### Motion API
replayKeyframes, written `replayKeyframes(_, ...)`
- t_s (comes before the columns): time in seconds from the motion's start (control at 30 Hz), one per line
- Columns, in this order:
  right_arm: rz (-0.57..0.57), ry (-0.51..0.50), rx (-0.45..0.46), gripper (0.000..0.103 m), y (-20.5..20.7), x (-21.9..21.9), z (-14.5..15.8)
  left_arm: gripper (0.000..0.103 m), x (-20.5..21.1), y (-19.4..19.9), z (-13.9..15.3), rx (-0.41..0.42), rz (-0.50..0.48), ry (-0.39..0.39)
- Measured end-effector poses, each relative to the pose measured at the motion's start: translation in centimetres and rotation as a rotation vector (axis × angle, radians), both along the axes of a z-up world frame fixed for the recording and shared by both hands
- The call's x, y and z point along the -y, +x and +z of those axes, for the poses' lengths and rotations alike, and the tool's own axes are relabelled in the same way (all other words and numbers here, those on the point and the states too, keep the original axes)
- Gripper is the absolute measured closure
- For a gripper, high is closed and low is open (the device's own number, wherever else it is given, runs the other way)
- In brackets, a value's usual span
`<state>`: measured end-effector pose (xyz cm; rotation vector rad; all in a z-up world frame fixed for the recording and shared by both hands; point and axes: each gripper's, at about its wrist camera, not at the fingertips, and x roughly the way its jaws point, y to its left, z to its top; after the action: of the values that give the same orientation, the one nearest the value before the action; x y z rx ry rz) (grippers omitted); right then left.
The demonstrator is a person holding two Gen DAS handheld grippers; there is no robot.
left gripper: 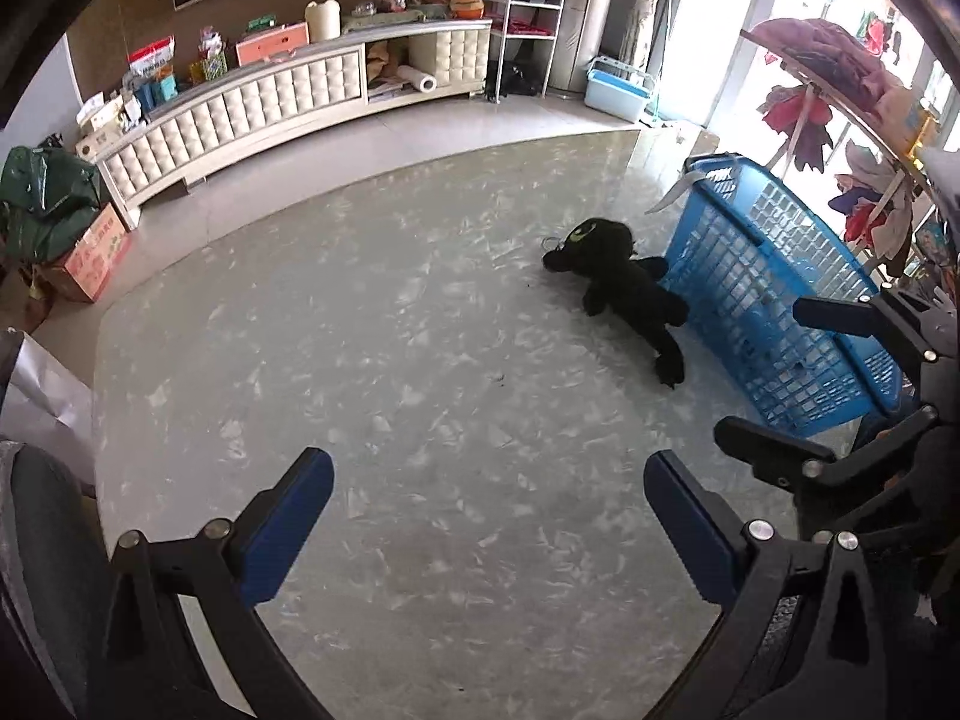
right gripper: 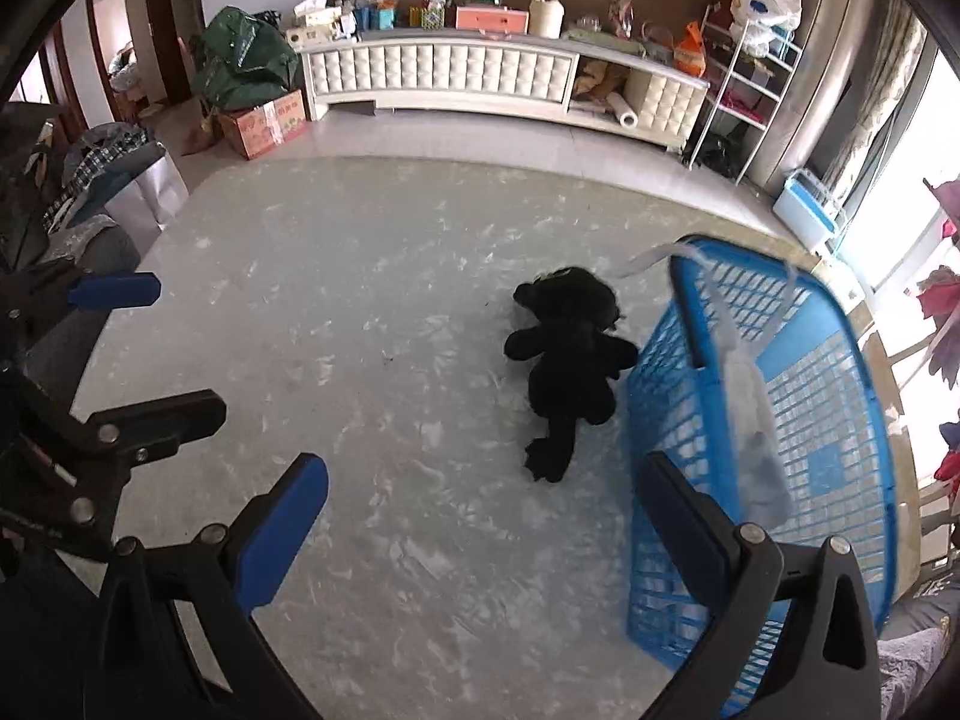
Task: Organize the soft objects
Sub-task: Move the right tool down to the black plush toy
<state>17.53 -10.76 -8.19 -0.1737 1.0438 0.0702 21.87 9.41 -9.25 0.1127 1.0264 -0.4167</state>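
A black plush toy [left gripper: 624,282] lies on the grey marbled floor, touching the left wall of a blue plastic basket [left gripper: 774,300]. The right wrist view shows the toy [right gripper: 570,360] and the basket [right gripper: 828,420], which holds a pale whitish soft object [right gripper: 750,408]. My left gripper [left gripper: 489,480] is open and empty, well short of the toy. My right gripper [right gripper: 483,480] is open and empty, above the floor just near of the toy, its right finger in front of the basket. It also shows in the left wrist view [left gripper: 774,372], at the right, by the basket.
A long white padded cabinet [right gripper: 480,78] with clutter on top runs along the far wall. A cardboard box [right gripper: 264,123] and green bag stand at its left, a white wire shelf [right gripper: 744,90] and a light blue bin [right gripper: 807,210] at its right. Hanging clothes [left gripper: 804,120] are beyond the basket.
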Motion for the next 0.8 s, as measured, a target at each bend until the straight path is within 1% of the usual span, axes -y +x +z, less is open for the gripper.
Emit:
replayKeyframes(0.13, -0.019, -0.021, -0.03, 0.0, 1.4, -0.4, -1.9, 0.0, 0.2, 1.5, -1.7, -0.051, 0.023, 0.016)
replayKeyframes(0.2, -0.023, -0.018, -0.049, 0.001, 2.1, -0.7, -2.9, 0.0, 0.1, 2.0, -2.1, -0.05, 0.04, 0.011)
replayKeyframes(0.27, -0.025, -0.039, -0.052, 0.002, 2.8, -1.0, -3.8, 0.0, 0.1, 2.5, -2.7, -0.055, 0.047, 0.018)
replayKeyframes(0.33, -0.041, -0.072, -0.05, 0.003, 3.3, -1.1, -4.5, 0.0, 0.1, 3.1, -3.5, -0.061, 0.069, 0.042)
replayKeyframes(0.4, -0.061, -0.083, -0.05, 0.004, 3.7, -0.8, -5.1, 0.0, -0.1, 3.7, -4.5, -0.077, 0.09, 0.059)
replayKeyframes(0.5, -0.088, -0.07, -0.056, 0.004, 4.5, 0.0, -5.9, 0.0, -0.3, 4.2, -5.6, -0.113, 0.11, 0.066)
replayKeyframes(0.6, -0.097, -0.065, -0.053, 0.007, 5.4, 0.7, -6.4, 0.0, -0.3, 4.6, -6.6, -0.121, 0.121, 0.083)
replayKeyframes(0.73, -0.103, -0.062, -0.055, 0.007, 6.6, 1.1, -6.9, 0.0, -0.2, 5.7, -8.0, -0.153, 0.152, 0.066)
replayKeyframes(0.8, -0.108, -0.055, -0.054, 0.008, 7.1, 1.2, -7.1, 0.0, 0.0, 6.3, -8.4, -0.161, 0.175, 0.081)
